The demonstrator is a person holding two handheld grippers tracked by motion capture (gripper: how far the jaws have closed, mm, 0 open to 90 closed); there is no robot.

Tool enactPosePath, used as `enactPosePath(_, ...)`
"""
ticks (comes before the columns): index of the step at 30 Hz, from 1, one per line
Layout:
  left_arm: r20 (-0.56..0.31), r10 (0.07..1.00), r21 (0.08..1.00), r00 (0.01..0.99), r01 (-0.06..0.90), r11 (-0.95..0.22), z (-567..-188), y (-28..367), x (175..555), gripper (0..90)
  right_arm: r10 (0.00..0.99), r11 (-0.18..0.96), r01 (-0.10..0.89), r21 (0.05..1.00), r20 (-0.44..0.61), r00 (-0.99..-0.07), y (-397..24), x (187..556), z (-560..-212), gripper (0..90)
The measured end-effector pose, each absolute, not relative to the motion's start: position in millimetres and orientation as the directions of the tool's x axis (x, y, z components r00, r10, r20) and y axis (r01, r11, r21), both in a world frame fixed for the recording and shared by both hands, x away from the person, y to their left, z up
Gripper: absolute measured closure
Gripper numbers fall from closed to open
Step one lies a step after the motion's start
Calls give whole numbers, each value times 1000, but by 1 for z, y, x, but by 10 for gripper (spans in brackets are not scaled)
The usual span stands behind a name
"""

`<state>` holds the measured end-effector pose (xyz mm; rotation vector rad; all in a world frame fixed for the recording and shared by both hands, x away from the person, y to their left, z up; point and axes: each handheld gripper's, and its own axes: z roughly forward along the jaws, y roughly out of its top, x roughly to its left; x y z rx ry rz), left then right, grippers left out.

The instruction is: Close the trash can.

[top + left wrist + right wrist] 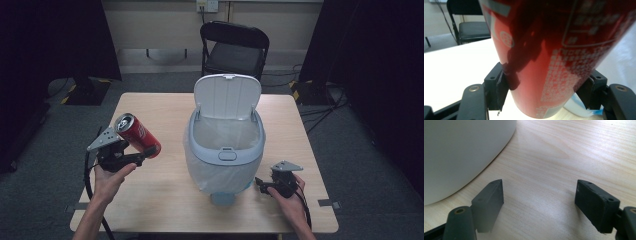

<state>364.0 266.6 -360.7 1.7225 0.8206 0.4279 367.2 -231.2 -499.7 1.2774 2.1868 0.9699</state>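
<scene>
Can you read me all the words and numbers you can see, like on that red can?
Red can: it carries white small print, a framed panel and a round mark, all too blurred to read.
Red can in the high view: the white marking is too small to read.
Bin and table: no writing on them.

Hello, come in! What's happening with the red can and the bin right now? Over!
Left gripper shut on red metal drink can, held tilted above wooden table. Right gripper open, empty, beside pale blue lidded bin. Bin lid up, nothing in the way.
</scene>
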Motion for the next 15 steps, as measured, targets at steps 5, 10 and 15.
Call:
enactPosePath(5,-107,698,956,708,265,-123,-339,264,362,343,874,332,576,747,-14,-486,-231,367,-500,219)
enactPosePath(10,-101,686,974,720,213,-81,-321,262,353,344,874,332,576,747,-14,-486,-231,367,-500,219)
enactPosePath(15,-68,666,980,743,174,-94,-305,254,346,344,874,332,576,747,-14,-486,-231,367,-500,219)
